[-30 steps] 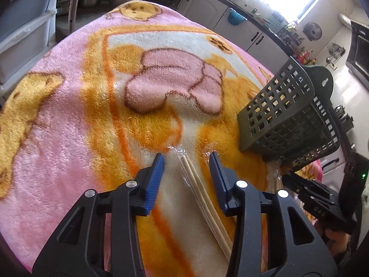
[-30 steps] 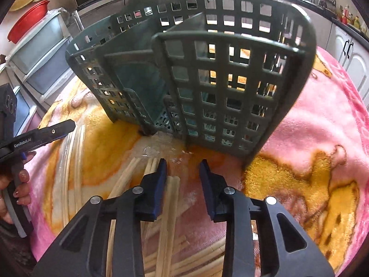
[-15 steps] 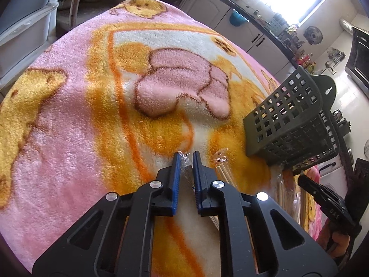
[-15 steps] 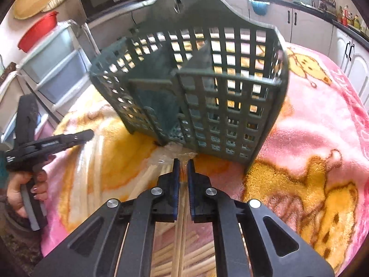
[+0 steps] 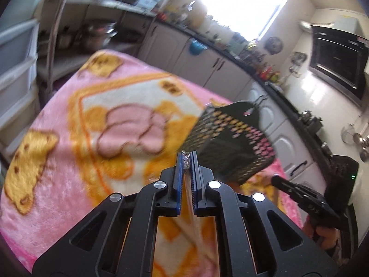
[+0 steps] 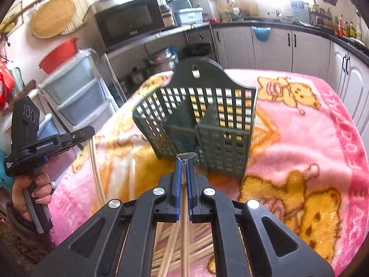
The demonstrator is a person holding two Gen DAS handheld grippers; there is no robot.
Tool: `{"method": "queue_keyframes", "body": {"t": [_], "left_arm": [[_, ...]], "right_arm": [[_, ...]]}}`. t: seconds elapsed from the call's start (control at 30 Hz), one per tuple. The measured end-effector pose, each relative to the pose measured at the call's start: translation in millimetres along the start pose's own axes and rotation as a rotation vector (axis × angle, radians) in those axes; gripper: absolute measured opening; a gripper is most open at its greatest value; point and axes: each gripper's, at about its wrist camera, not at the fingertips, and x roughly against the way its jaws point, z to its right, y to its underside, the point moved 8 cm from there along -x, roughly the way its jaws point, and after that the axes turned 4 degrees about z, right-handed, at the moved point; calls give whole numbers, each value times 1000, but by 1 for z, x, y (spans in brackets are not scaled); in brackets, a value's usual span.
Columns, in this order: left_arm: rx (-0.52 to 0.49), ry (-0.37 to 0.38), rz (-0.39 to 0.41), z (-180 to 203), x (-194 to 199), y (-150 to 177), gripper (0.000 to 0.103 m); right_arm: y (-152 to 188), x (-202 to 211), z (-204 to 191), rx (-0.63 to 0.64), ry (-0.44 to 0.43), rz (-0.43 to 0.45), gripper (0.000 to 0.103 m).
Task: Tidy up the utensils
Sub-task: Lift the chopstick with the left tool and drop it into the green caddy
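Observation:
A dark green slotted utensil basket (image 6: 203, 124) stands on the pink and yellow blanket; it also shows in the left wrist view (image 5: 230, 138). My left gripper (image 5: 187, 159) is shut on a wrapped pair of chopsticks (image 5: 196, 226), lifted off the blanket, left of the basket. My right gripper (image 6: 183, 164) is shut on another wrapped pair of chopsticks (image 6: 184, 242), its clear wrapper tip sticking out just in front of the basket. The left gripper also appears in the right wrist view (image 6: 76, 136) with its chopsticks (image 6: 96, 175) hanging down.
Several more wrapped chopsticks (image 6: 170, 254) lie on the blanket (image 6: 311, 152) under my right gripper. Plastic drawers (image 6: 76, 97) and a shelf with a microwave (image 6: 129, 25) stand beyond the table's far left. Kitchen cabinets (image 5: 207, 64) run behind.
Both grippers closed on wrapped chopsticks and have lifted them off the blanket. The views have risen and tilted up; the basket now sits lower and farther away.

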Motion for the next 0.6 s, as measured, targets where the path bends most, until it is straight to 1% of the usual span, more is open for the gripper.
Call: {"method": "queue_keyframes", "body": {"t": [0.33, 0.6], "left_arm": [[-90, 123, 86, 69, 27, -25, 3], [-130, 184, 146, 103, 38, -50, 3]], "right_arm": [[-38, 53, -12, 22, -32, 169, 4], [-68, 88, -13, 24, -36, 309, 4]]}}
